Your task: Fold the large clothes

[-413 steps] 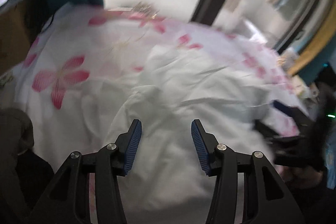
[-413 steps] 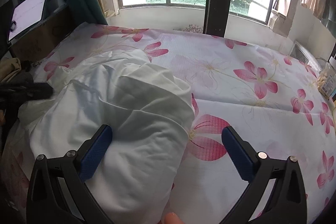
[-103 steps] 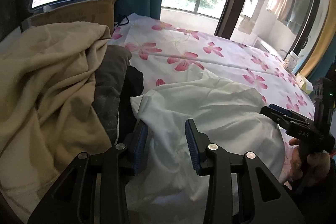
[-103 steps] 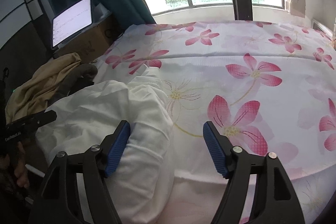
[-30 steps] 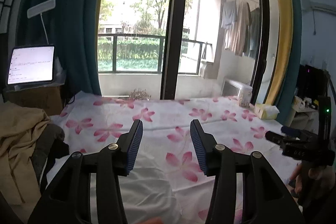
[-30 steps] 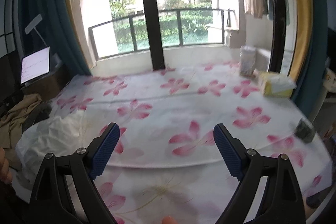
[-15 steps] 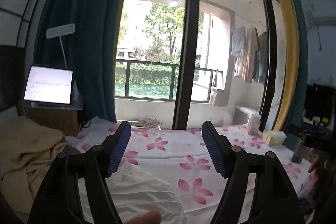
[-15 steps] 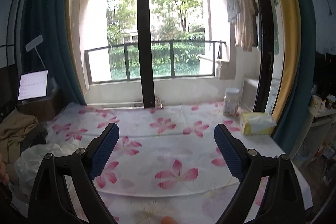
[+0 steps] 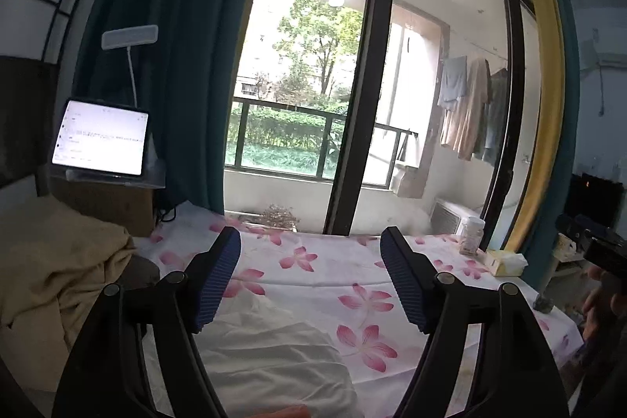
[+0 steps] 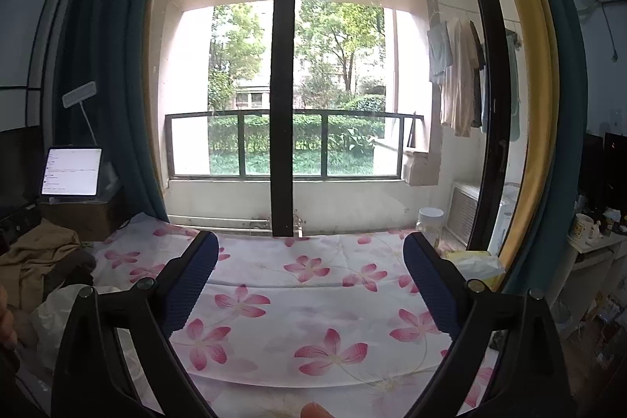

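Left wrist view, our left fingers (image 9: 309,277) just spread wide, empty, white garment (image 9: 270,359) below them, right view shows right fingers (image 10: 311,277) wide, empty, over flowered bed (image 10: 313,300).

Both wrist views face level across the flowered bed (image 9: 313,273) toward the balcony window (image 10: 282,85).

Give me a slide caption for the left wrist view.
Open left tongs above the white garment on the flowered bedsheet.

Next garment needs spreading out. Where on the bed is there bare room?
Bare floral sheet runs from the white garment across to the jar and tissue box. Crowded at the beige clothes pile.
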`<state>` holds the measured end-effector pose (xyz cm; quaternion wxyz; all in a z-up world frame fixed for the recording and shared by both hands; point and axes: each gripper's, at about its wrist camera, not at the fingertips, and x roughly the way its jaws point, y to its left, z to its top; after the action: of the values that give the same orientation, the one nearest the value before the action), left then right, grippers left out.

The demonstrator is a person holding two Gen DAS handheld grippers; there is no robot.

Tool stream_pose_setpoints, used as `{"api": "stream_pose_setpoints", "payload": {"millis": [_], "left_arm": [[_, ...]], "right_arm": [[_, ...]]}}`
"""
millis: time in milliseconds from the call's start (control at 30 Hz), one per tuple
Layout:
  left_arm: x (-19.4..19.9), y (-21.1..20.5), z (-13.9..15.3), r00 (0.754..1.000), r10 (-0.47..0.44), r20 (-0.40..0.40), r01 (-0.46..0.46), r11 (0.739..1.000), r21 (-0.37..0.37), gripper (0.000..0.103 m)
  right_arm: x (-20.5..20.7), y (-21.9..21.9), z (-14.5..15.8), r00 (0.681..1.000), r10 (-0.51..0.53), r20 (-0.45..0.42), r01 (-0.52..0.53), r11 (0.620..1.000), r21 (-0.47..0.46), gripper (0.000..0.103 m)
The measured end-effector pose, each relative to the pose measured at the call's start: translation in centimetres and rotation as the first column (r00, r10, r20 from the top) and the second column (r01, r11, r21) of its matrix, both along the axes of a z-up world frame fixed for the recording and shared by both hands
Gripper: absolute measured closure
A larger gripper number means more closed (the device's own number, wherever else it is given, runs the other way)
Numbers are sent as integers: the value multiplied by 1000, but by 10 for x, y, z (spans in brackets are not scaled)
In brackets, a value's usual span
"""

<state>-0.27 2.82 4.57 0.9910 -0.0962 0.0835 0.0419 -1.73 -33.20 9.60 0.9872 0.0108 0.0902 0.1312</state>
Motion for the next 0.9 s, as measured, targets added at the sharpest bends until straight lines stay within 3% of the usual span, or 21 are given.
{"api": "stream_pose_setpoints", "payload": {"millis": [400,900], "left_arm": [[0,2,-14,1000,10,-30,-10,1000,5,26],[4,-10,-13,998,-46,-38,48,998,41,26]], "right_arm": [[11,5,-24,997,13,-80,-13,1000,12,8],[11,-1,-21,997,11,-83,-9,1000,25,8]]}}
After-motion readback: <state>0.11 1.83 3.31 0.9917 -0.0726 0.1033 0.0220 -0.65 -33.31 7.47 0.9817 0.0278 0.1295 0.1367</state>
